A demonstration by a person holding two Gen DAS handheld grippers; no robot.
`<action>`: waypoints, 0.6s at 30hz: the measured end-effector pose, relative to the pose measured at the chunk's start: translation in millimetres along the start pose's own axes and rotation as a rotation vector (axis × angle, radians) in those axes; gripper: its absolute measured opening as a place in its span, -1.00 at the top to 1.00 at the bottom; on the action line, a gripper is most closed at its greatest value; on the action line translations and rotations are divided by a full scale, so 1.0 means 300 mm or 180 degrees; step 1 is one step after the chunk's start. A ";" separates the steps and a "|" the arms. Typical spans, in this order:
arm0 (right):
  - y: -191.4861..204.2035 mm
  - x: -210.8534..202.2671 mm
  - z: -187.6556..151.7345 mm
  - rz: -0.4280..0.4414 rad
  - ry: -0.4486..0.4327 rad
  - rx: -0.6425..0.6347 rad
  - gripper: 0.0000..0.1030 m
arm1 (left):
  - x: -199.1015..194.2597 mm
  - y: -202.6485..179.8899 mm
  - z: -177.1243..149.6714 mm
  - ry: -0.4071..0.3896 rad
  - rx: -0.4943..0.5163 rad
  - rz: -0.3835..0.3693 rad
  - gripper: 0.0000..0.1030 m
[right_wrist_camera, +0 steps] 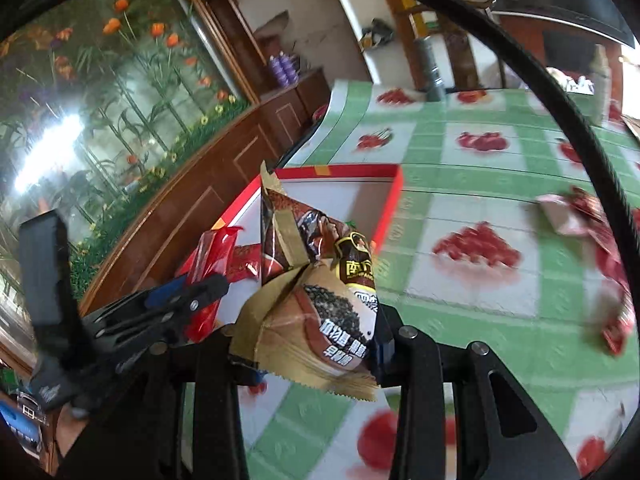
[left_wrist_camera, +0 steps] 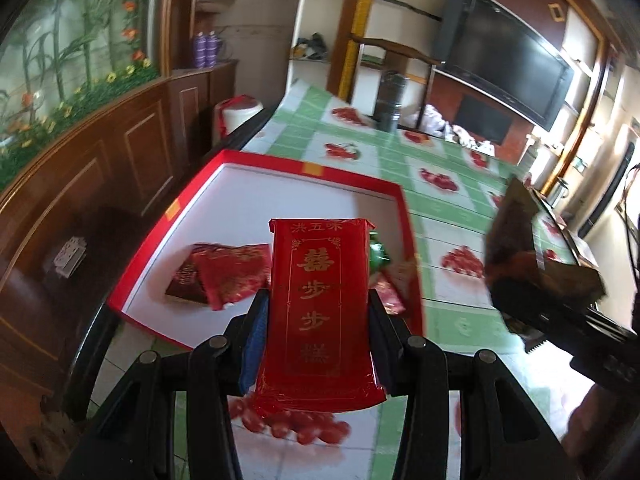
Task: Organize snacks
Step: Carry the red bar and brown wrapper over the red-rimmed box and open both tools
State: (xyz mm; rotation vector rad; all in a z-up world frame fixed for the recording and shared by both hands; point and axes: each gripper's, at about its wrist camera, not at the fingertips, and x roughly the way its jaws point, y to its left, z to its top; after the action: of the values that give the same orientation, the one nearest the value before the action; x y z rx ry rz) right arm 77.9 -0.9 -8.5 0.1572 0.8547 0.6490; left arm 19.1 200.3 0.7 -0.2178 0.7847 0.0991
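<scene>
My left gripper (left_wrist_camera: 316,304) is shut on a flat red snack packet with gold characters (left_wrist_camera: 320,300), held over the near edge of a red-rimmed white box lid (left_wrist_camera: 304,168). Inside the lid lie red snack packets (left_wrist_camera: 224,272) and a green wrapped sweet (left_wrist_camera: 378,256). My right gripper (right_wrist_camera: 308,312) is shut on a brown and gold snack bag (right_wrist_camera: 316,280), held just right of the lid (right_wrist_camera: 394,192). The left gripper with its red packet (right_wrist_camera: 204,280) shows at the left of the right wrist view. The brown bag (left_wrist_camera: 532,256) shows at the right of the left wrist view.
The table wears a green checked cloth with cherry prints (left_wrist_camera: 440,152). Loose red and pink snack packets (right_wrist_camera: 576,216) lie on the cloth to the right. A dark cylinder (left_wrist_camera: 390,100) stands at the far table edge. A wooden cabinet (left_wrist_camera: 100,168) runs along the left.
</scene>
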 end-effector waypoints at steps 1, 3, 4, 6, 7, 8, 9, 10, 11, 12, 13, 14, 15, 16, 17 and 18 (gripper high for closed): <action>0.001 0.034 0.012 0.0012 0.0037 -0.0001 0.23 | 0.017 0.008 0.006 0.0029 -0.0024 0.0017 0.12; -0.001 0.099 0.040 0.0027 0.0106 0.0019 0.23 | 0.044 0.015 0.023 0.0054 -0.0038 0.0028 0.12; 0.000 0.136 0.057 0.0031 0.0148 0.0018 0.23 | 0.057 0.015 0.033 0.0064 -0.0037 0.0042 0.12; 0.001 0.206 0.089 0.0011 0.0217 -0.0016 0.23 | 0.082 0.020 0.058 0.0067 -0.0056 0.0068 0.12; -0.001 0.231 0.095 0.0013 0.0255 -0.0016 0.23 | 0.098 0.025 0.077 0.0060 -0.0072 0.0097 0.12; -0.006 0.254 0.106 0.0012 0.0280 0.0003 0.23 | 0.110 0.032 0.088 0.0055 -0.0085 0.0131 0.12; -0.012 0.287 0.121 -0.0007 0.0311 0.0016 0.23 | 0.128 0.040 0.104 0.0065 -0.0108 0.0177 0.12; -0.015 0.305 0.131 -0.0021 0.0325 0.0014 0.23 | 0.144 0.050 0.118 0.0070 -0.0137 0.0207 0.12; -0.015 0.326 0.144 -0.0045 0.0326 -0.0006 0.23 | 0.165 0.061 0.134 0.0081 -0.0163 0.0246 0.12; -0.015 0.347 0.157 -0.0058 0.0349 -0.0021 0.23 | 0.179 0.070 0.140 0.0097 -0.0181 0.0275 0.12; -0.012 0.365 0.169 -0.0052 0.0370 -0.0011 0.23 | 0.196 0.082 0.150 0.0114 -0.0208 0.0298 0.12; -0.016 0.383 0.178 -0.0048 0.0394 0.0010 0.23 | 0.208 0.090 0.157 0.0125 -0.0228 0.0308 0.12; -0.019 0.397 0.186 -0.0059 0.0411 0.0008 0.23 | 0.222 0.098 0.165 0.0140 -0.0247 0.0328 0.12; -0.016 0.409 0.195 -0.0068 0.0421 -0.0005 0.23 | 0.230 0.102 0.170 0.0146 -0.0257 0.0342 0.12; -0.016 0.422 0.201 -0.0074 0.0432 -0.0023 0.23 | 0.236 0.105 0.175 0.0149 -0.0258 0.0353 0.12; -0.018 0.435 0.205 -0.0075 0.0449 -0.0028 0.23 | 0.237 0.107 0.176 0.0151 -0.0256 0.0362 0.12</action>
State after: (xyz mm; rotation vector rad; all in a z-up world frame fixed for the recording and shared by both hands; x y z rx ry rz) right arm 188.5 79.4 -54.9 0.0941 0.9878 0.6472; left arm 100.1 244.2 -18.4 -0.2525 0.8409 0.2341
